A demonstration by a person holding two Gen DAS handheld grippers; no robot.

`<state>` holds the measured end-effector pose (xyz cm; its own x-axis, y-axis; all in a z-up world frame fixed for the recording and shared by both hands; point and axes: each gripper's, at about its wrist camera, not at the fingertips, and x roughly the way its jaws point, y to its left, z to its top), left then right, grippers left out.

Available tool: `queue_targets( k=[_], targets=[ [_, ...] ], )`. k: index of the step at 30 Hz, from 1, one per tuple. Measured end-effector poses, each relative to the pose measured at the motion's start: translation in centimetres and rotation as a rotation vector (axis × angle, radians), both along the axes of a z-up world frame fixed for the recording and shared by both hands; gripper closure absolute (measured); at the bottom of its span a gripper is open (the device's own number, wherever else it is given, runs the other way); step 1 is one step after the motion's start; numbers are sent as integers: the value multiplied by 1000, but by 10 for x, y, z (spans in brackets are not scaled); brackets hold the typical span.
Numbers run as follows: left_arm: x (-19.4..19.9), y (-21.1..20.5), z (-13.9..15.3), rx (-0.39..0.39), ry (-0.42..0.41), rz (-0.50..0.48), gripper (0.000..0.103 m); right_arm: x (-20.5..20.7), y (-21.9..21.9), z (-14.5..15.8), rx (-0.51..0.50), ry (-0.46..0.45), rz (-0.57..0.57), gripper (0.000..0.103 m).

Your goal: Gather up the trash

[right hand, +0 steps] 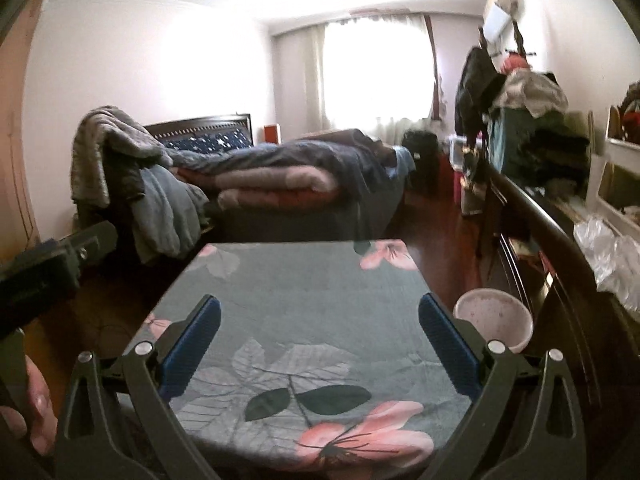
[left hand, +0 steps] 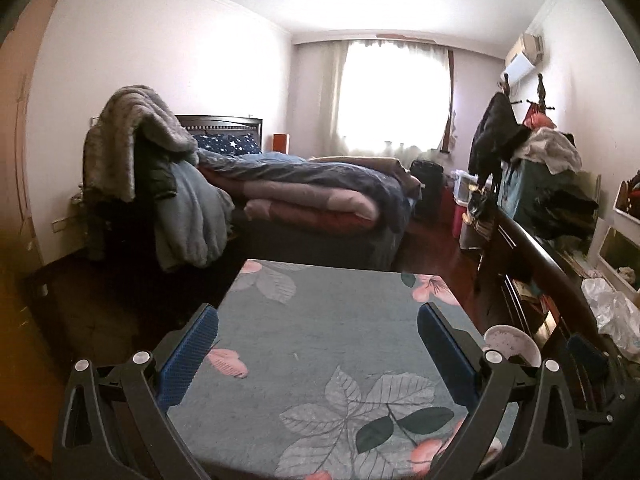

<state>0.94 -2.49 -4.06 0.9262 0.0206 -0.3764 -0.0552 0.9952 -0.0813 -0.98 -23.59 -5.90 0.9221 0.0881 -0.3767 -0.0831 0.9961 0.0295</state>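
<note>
both tongs hang over the floral tabletop (left hand: 320, 340), jaws spread wide with nothing between them: the left tongs (left hand: 318, 344) and the right tongs (right hand: 320, 334). a pale pink bin (right hand: 495, 319) stands just right of the tabletop, below its edge; its inside is too blurred and half cut off by a finger to tell what it holds. no loose trash shows on the tabletop. crumpled clear plastic (right hand: 612, 256) lies on the dark dresser (right hand: 552, 220) right of the tabletop, run off at the frame edge. a hand (right hand: 38, 404) shows partly at lower left. beyond the tabletop, the bed (left hand: 320, 196) is heaped with bedding.
</note>
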Motion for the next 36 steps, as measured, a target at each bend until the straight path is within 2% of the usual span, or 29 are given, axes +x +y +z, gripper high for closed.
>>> queue_targets(
  k=[7, 11, 16, 21, 29, 36],
  targets=[
    [-28, 19, 7, -7, -45, 50, 4, -21, 23, 10, -39, -57, 25, 4],
    [-34, 24, 9, 1, -63, 81, 4, -23, 27, 14, -29, -76, 37, 4],
    [-25, 26, 10, 7, -62, 91, 4, -16, 27, 17, -30, -86, 36, 4],
    [-16, 23, 11, 14, -74, 91, 4, -8, 26, 24, -48, -134, 0, 3],
    [-3, 22, 13, 8, -70, 78, 4, 12, 19, 22, -63, -114, -46, 3],
    [1, 20, 18, 11, -80, 61, 4, 12, 17, 25, -73, -133, -62, 3]
  ],
)
